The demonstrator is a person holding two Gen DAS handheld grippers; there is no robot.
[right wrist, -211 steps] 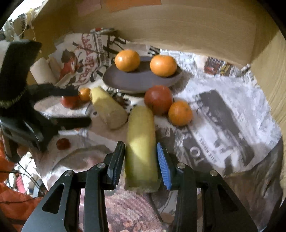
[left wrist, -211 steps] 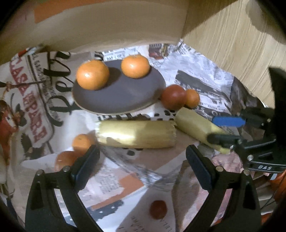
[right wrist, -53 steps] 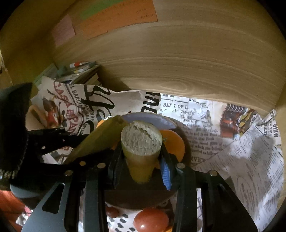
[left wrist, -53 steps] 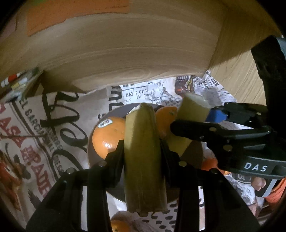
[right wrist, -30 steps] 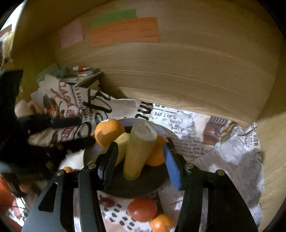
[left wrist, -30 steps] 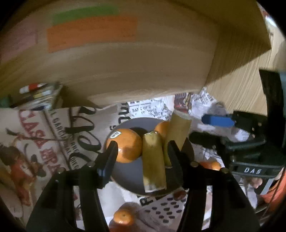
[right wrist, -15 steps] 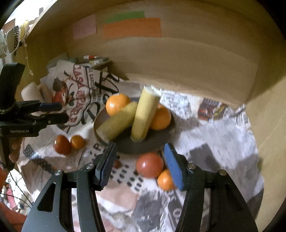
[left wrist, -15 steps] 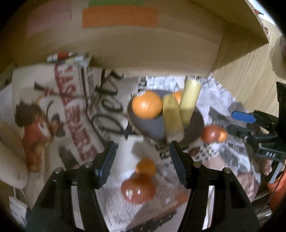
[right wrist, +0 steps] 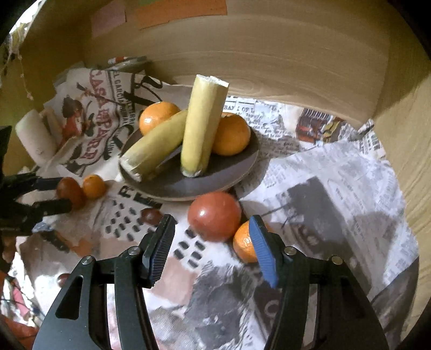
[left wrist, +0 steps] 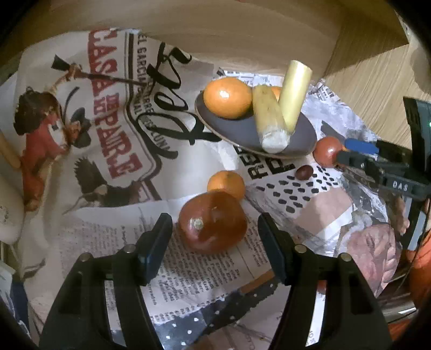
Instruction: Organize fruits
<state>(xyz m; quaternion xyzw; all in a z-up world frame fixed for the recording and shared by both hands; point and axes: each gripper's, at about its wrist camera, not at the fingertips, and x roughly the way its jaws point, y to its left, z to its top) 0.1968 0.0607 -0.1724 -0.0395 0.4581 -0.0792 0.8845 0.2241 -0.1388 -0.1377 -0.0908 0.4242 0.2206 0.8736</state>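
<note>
We've got both tongs spread apart w/ nothing gripped. Left tongs (left wrist: 214, 235) straddle a tomato (left wrist: 212, 223) just below the plate (left wrist: 242, 132); right tongs (right wrist: 211, 242) flank another tomato (right wrist: 214, 215) touching the plate's (right wrist: 237, 175) near rim.

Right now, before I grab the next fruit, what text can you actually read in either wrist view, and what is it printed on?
"DAS": white letters on the right gripper body, in the left wrist view.
"CASA DE PAPEL", partly creased: large red letters on the newspaper.
"EL GARCIA...": small black print beside it, rest unreadable.
"OP L...": newspaper heading behind the plate.
Column print and the wall's sticky notes: too blurred.
</note>
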